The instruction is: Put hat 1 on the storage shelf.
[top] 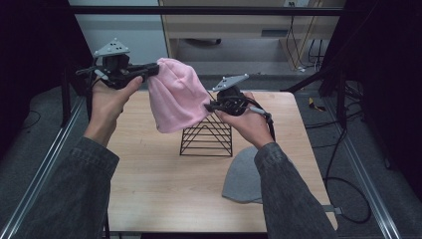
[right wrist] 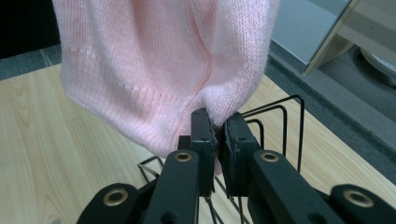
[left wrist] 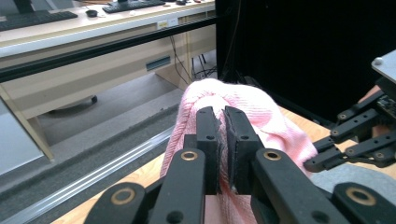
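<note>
A pink knit hat (top: 175,97) hangs in the air between both grippers, above the back of the table. My left gripper (top: 155,69) is shut on its upper left edge; in the left gripper view the pink hat (left wrist: 252,109) bulges past the pinched jaws of the left gripper (left wrist: 222,126). My right gripper (top: 209,105) is shut on the hat's lower right edge, and the right gripper view has the hat (right wrist: 159,65) draped above the closed right gripper (right wrist: 218,130). A black wire rack (top: 207,134) stands under the hat.
A grey knit hat (top: 244,177) lies on the wooden table (top: 149,179) at the front right, partly under my right sleeve. Metal frame rails (top: 45,164) run along both sides. A desk and cables sit beyond the far edge.
</note>
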The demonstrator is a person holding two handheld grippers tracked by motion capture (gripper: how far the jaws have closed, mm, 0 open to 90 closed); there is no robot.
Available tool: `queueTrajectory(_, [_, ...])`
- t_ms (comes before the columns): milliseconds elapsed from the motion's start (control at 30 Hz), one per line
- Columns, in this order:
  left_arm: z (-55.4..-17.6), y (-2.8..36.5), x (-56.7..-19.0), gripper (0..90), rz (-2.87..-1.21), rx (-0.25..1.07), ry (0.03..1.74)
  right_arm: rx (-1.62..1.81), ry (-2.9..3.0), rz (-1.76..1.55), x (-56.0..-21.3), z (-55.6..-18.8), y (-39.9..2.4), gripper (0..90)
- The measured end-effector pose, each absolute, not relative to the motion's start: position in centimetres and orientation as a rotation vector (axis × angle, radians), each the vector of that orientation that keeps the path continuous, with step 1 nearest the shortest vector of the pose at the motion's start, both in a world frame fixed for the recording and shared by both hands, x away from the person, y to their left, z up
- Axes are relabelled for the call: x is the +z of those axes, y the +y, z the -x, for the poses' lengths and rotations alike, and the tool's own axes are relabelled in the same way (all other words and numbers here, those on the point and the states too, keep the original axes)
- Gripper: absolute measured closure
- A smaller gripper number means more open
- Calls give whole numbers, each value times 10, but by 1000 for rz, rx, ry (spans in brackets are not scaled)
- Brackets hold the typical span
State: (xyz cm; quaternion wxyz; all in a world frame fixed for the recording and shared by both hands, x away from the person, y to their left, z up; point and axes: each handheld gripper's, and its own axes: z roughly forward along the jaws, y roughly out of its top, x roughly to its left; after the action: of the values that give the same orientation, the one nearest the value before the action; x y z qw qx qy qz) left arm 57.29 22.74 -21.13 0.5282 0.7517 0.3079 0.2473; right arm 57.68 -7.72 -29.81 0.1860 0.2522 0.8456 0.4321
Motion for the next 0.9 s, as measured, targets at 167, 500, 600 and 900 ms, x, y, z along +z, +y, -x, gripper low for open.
queueTrajectory(167, [-581, 227, -218, 850, -1770, 600, 737, 1226, 2369, -717, -309, -582, -82, 845])
queueTrajectory(500, [-583, 216, -227, 849, -1781, 605, 721, 1267, 2331, -743, -325, -582, -94, 845])
queueTrajectory(600, [-583, 214, -228, 849, -1775, 605, 715, 1271, 2328, -743, -328, -581, -96, 844])
queueTrajectory(900, [-582, 207, -235, 849, -1771, 591, 695, 1267, 2331, -732, -339, -577, -101, 843])
